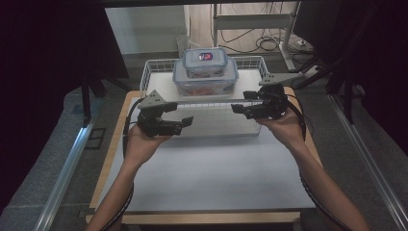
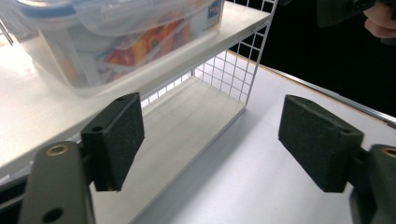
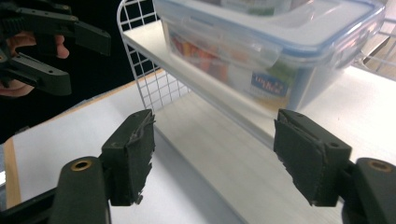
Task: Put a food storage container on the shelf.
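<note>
At the far end of the white table [image 1: 211,168] stands a white wire shelf [image 1: 159,65], and on its upper board sit two clear food boxes with blue-edged lids: the large box [image 1: 204,82] below and the small box [image 1: 205,61] stacked on top of it.

On the left side, in the high view, the left gripper [image 1: 185,121] is held in the person's left hand [image 1: 144,142] just in front of the shelf's near left corner. It points inward toward the middle of the table. Its jaws stand wide apart and nothing is between them. The boxes lie farther back and to the right of this gripper, well apart from it. In the left gripper view, the large box [image 2: 116,42] is above and left of the two black pads [image 2: 116,140], resting on the upper board, while the lower board of the shelf runs between the pads farther away.

On the right side, the right gripper [image 1: 238,108] is held in the right hand [image 1: 284,127] near the shelf's front right corner, pointing inward toward the left one. Its jaws are also wide apart and empty. The boxes lie behind it and to its left, not touching it. In the right gripper view, the large box [image 3: 280,56] is above the pads [image 3: 135,154], nearer to the right pad, and the other gripper [image 3: 46,51] is seen at upper left.
</note>
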The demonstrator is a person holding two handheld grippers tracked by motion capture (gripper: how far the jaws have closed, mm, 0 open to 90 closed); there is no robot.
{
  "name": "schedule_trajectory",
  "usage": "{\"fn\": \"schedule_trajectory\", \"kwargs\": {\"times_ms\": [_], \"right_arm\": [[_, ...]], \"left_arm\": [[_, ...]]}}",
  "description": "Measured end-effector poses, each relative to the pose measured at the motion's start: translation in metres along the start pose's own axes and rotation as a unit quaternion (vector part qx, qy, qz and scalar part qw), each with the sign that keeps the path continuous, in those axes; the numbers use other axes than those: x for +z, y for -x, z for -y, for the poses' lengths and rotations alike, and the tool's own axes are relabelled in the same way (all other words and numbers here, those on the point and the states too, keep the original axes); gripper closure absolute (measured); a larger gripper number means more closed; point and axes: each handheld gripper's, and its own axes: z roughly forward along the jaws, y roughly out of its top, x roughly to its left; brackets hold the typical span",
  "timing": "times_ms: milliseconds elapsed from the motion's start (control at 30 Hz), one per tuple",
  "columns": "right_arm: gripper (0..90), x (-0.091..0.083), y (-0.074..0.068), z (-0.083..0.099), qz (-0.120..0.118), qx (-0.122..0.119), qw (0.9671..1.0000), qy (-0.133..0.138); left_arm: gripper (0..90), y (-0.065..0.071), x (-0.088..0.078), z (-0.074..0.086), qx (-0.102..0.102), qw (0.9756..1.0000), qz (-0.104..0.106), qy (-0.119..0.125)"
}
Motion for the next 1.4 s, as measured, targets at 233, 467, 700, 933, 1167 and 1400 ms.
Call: {"fn": "schedule_trajectory", "kwargs": {"times_ms": [233,467,700,933,1167,1400], "right_arm": [[22.7,-0.004,-0.006,0.012,0.004,-0.009,0.9999,-0.009],[15.1,-0.007,-0.015,0.023,0.015,-0.024,0.9995,-0.014],[9.9,-0.009,-0.018,0.037,0.014,-0.018,0.9996,-0.014],[6.9,-0.012,-0.023,0.049,0.018,-0.026,0.9995,-0.011],[5.2,-0.016,-0.028,0.060,0.019,-0.028,0.9994,-0.011],[1.2,-0.020,-0.030,0.076,0.021,-0.022,0.9994,-0.018]], "left_arm": [[15.8,0.006,-0.003,0.008,0.006,1.0000,-0.004,-0.003],[11.5,0.015,-0.006,0.016,0.016,0.9998,-0.006,-0.009],[8.8,0.024,-0.007,0.026,0.014,0.9998,-0.002,-0.015],[6.2,0.030,-0.006,0.034,0.012,0.9997,0.000,-0.022],[4.7,0.039,-0.003,0.045,0.025,0.9991,-0.007,-0.033],[3.8,0.046,-0.004,0.059,0.036,0.9984,-0.015,-0.042]]}}
